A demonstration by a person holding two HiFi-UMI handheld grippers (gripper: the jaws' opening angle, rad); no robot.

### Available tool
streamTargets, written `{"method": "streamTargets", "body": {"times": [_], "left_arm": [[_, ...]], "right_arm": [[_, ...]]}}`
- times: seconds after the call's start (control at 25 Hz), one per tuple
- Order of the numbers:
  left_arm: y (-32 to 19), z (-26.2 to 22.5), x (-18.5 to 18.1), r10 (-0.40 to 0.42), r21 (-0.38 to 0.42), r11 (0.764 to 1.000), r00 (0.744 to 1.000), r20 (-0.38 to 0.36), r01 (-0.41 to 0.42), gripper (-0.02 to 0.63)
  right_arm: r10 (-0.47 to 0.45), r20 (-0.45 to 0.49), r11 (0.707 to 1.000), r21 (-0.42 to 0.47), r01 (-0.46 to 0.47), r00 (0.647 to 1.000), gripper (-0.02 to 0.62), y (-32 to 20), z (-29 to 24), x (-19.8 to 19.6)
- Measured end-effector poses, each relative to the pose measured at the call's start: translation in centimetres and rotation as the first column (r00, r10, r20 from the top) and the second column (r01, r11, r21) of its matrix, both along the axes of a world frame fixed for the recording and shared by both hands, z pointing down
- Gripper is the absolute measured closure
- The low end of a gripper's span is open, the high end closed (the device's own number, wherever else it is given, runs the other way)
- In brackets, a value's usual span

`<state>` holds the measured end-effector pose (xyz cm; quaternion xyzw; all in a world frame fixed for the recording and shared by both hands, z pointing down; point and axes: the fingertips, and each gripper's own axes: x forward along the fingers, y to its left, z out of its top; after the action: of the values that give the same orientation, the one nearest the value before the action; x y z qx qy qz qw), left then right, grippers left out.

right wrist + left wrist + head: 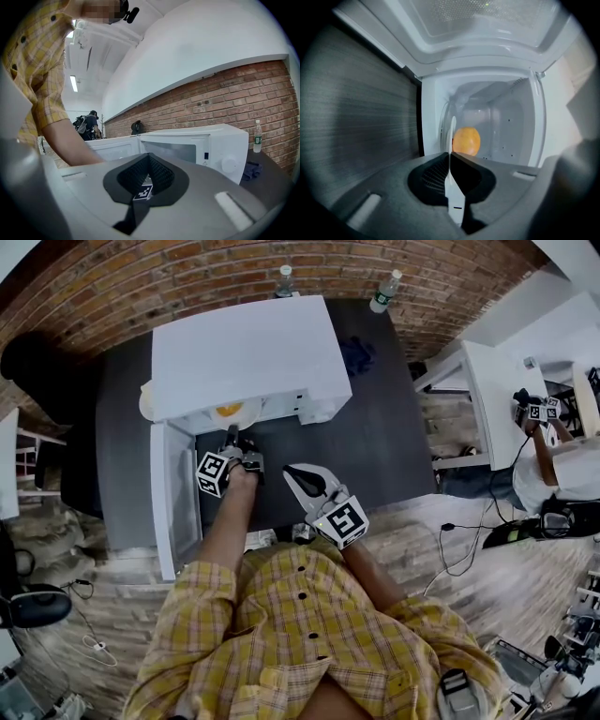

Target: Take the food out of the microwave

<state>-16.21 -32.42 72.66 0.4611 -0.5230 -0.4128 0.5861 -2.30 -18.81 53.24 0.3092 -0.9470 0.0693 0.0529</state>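
Observation:
A white microwave (244, 352) stands on a dark table (384, 437) with its door (173, 493) swung open to the left. At its opening sits a round orange food (230, 411) on a white plate (246, 415). My left gripper (232, 435) reaches into the opening, turned on its side. In the left gripper view it (451, 157) is shut on the plate's thin rim (452, 133), with the orange food (466, 140) just behind. My right gripper (298, 474) hangs in front of the microwave, shut and empty (149, 157). From there the microwave (197, 145) is seen from the side.
Two water bottles (284, 279) (386, 289) stand behind the microwave by a brick wall. A blue cloth (356, 354) lies to its right. A white table (497, 399) and another person's arm with grippers (536, 418) are at the far right.

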Motion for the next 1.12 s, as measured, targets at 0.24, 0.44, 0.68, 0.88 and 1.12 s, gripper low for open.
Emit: {"method": "streamTargets", "body": {"times": [0.24, 0.44, 0.68, 0.88, 1.12], "left_arm": [[0.8, -0.1, 0.1, 0.017, 0.010, 1.000, 1.000, 0.000, -0.017, 0.595], [1.4, -0.5, 0.2, 0.018, 0.028, 0.999, 1.000, -0.017, -0.017, 0.595], [2.1, -1.1, 0.0, 0.028, 0.042, 0.999, 1.000, -0.009, -0.027, 0.595], [2.8, -1.5, 0.1, 0.039, 0.051, 0.998, 0.999, -0.006, -0.039, 0.595], [3.9, -1.7, 0.1, 0.049, 0.050, 0.998, 0.999, 0.000, -0.049, 0.595]], "right_arm": [[0.003, 0.013, 1.000, 0.001, -0.003, 1.000, 0.592, 0.4, -0.1, 0.2], [0.006, 0.018, 1.000, 0.013, -0.006, 1.000, 0.592, 0.7, -0.4, 0.3], [0.028, 0.024, 1.000, 0.001, -0.028, 0.999, 0.592, 1.0, -0.5, 0.6], [0.023, 0.023, 1.000, 0.010, -0.023, 0.999, 0.592, 1.4, -0.8, 0.4], [0.023, 0.029, 1.000, 0.013, -0.023, 0.999, 0.592, 1.7, -0.9, 0.4]]}}
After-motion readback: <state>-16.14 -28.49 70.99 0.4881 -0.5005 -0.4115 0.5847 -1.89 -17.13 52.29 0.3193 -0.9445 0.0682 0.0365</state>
